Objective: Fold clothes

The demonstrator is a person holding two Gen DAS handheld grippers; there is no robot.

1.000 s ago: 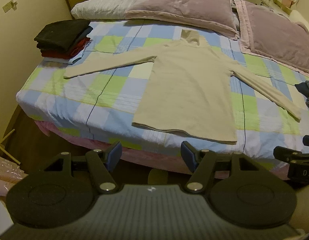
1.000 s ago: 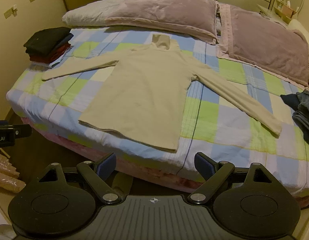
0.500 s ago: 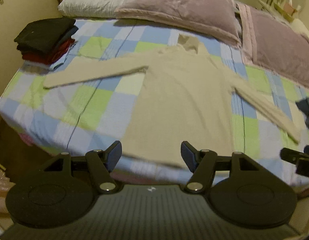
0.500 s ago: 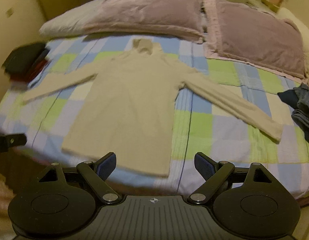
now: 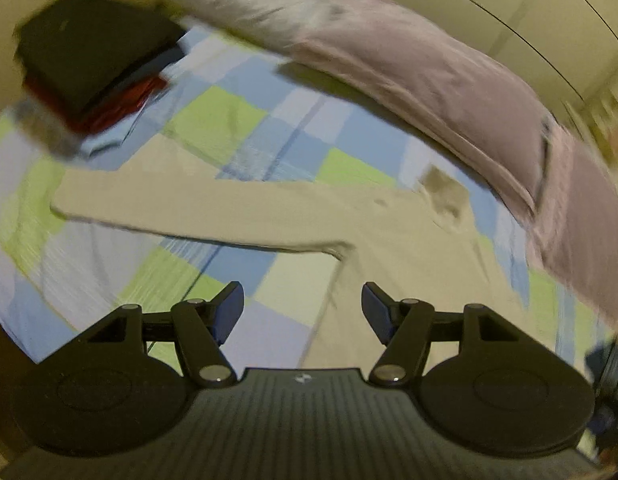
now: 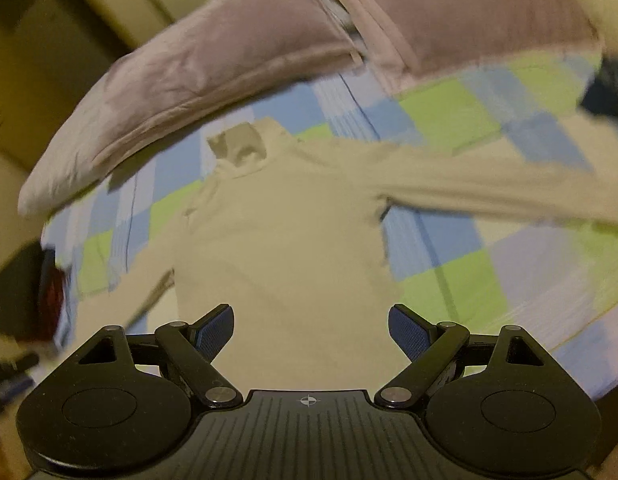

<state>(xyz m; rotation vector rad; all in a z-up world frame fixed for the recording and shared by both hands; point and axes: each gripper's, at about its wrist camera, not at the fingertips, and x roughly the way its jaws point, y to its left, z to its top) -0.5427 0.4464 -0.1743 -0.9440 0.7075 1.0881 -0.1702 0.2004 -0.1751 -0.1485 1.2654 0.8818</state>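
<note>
Cream turtleneck (image 6: 285,248): flat on the bed (image 6: 461,280), sleeves spread, directly ahead of both grippers. Likely light, limp, wrinkle-prone; best pinched at sleeve cuff or shoulder seam. Left hand-held gripper (image 5: 303,304) and right hand-held gripper (image 6: 311,326): jaws wide, empty.

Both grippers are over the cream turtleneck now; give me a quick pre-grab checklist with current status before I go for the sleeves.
1. Left gripper open and empty: ok.
2. Right gripper open and empty: ok.
3. Cream turtleneck lying flat on the checked bedsheet, body unfolded: ok.
4. Both sleeves spread out: the sleeve near the folded stack and the opposite sleeve lie straight: ok.
5. Folded stack apart from the sleeve end: cannot tell, the picture is blurred there.
6. Pads touching the fabric yet: cannot tell; both views are motion-blurred.
</note>
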